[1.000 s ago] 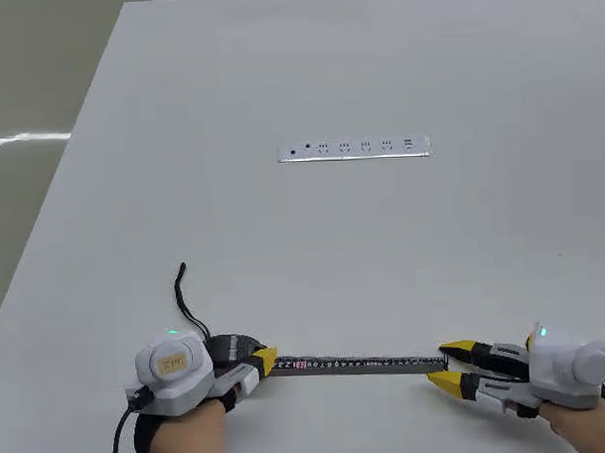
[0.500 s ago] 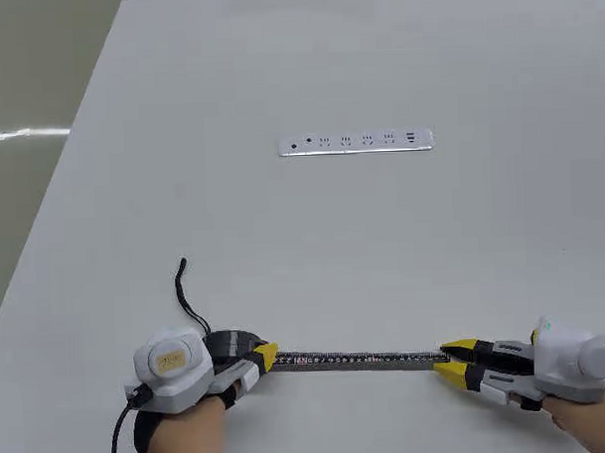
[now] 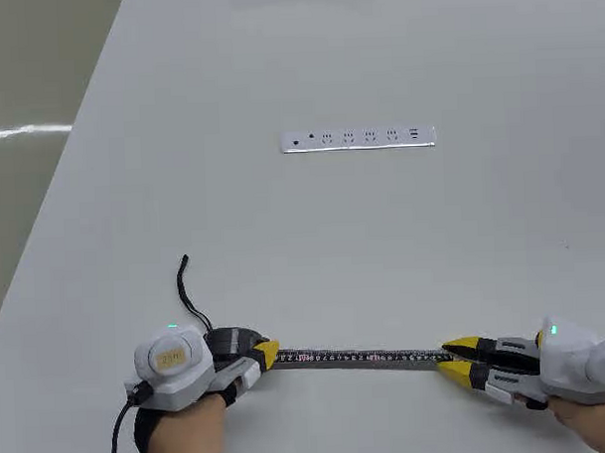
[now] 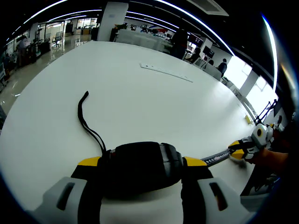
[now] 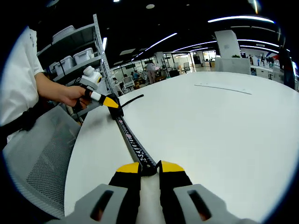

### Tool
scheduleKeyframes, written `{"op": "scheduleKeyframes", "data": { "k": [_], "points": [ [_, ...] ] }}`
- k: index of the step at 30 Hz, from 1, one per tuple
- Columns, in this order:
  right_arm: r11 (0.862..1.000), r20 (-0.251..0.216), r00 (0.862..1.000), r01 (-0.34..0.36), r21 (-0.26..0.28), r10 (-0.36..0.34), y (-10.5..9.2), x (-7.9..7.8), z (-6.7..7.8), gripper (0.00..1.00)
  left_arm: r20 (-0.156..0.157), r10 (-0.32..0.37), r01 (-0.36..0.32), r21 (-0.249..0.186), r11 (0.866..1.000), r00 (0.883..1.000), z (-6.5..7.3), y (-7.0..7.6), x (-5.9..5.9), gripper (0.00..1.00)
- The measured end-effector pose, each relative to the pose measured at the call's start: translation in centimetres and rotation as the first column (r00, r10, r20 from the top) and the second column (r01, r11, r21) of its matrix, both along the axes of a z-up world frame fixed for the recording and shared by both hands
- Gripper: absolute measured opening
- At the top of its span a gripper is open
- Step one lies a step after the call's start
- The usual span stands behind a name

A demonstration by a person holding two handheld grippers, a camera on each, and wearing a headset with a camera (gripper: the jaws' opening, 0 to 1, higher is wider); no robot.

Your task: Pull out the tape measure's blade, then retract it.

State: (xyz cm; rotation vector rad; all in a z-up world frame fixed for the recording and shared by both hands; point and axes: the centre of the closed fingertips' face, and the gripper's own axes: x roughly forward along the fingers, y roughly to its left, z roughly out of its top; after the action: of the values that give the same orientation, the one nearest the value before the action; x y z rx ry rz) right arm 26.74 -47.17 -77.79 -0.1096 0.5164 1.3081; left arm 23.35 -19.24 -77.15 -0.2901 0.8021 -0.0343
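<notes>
The black tape measure case (image 3: pixel 232 343) lies near the table's front left, and my left gripper (image 3: pixel 256 361) is shut on it; in the left gripper view the case (image 4: pixel 140 164) sits between the yellow-tipped fingers. Its dark blade (image 3: pixel 359 358) runs right along the table to my right gripper (image 3: pixel 452 358), which is shut on the blade's end. In the right gripper view the blade (image 5: pixel 133 142) stretches from the gripper (image 5: pixel 149 169) back to the case. A black wrist strap (image 3: pixel 189 295) trails from the case toward the far side.
A white power strip (image 3: pixel 358 138) lies flat at mid-table, well beyond both grippers. The white table (image 3: pixel 382 234) drops off at its left edge to a grey floor. A person's sleeve and a mesh chair (image 5: pixel 42 154) are at the left of the right gripper view.
My right gripper went from open around the blade's end to shut on it and has drawn slightly to the right. The left gripper and the case have stayed put.
</notes>
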Motion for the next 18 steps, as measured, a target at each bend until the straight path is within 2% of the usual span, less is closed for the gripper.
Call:
{"op": "scheduleKeyframes", "data": {
  "k": [1, 2, 4, 5, 18],
  "points": [
    [1.000, 0.035, 0.999, 0.003, 0.013, -0.003, 0.13, 0.09, 0.37, 0.13, 0.000, 0.000, 0.000, 0.001, 1.000, 1.000, 0.00, 0.00, 0.00, 0.66],
    [1.000, 0.022, 1.000, 0.009, 0.020, -0.010, 0.08, -0.02, 0.40, 0.13, 0.000, 0.000, 0.000, 0.001, 1.000, 1.000, -0.01, -0.01, 0.01, 0.66],
    [0.999, 0.033, 0.999, 0.013, 0.031, -0.014, 0.11, -0.04, 0.47, 0.12, 0.003, 0.000, 0.000, 0.004, 1.000, 1.000, -0.01, -0.02, 0.01, 0.65],
    [1.000, 0.057, 0.998, 0.004, 0.019, -0.005, 0.12, -0.08, 0.35, 0.12, 0.004, 0.000, 0.000, 0.005, 1.000, 1.000, -0.01, -0.02, 0.01, 0.65],
    [1.000, 0.073, 0.997, 0.022, 0.022, -0.023, 0.15, 0.14, 0.53, 0.12, 0.003, 0.005, -0.005, 0.014, 1.000, 1.000, 0.04, 0.01, -0.05, 0.64]
  ]
}}
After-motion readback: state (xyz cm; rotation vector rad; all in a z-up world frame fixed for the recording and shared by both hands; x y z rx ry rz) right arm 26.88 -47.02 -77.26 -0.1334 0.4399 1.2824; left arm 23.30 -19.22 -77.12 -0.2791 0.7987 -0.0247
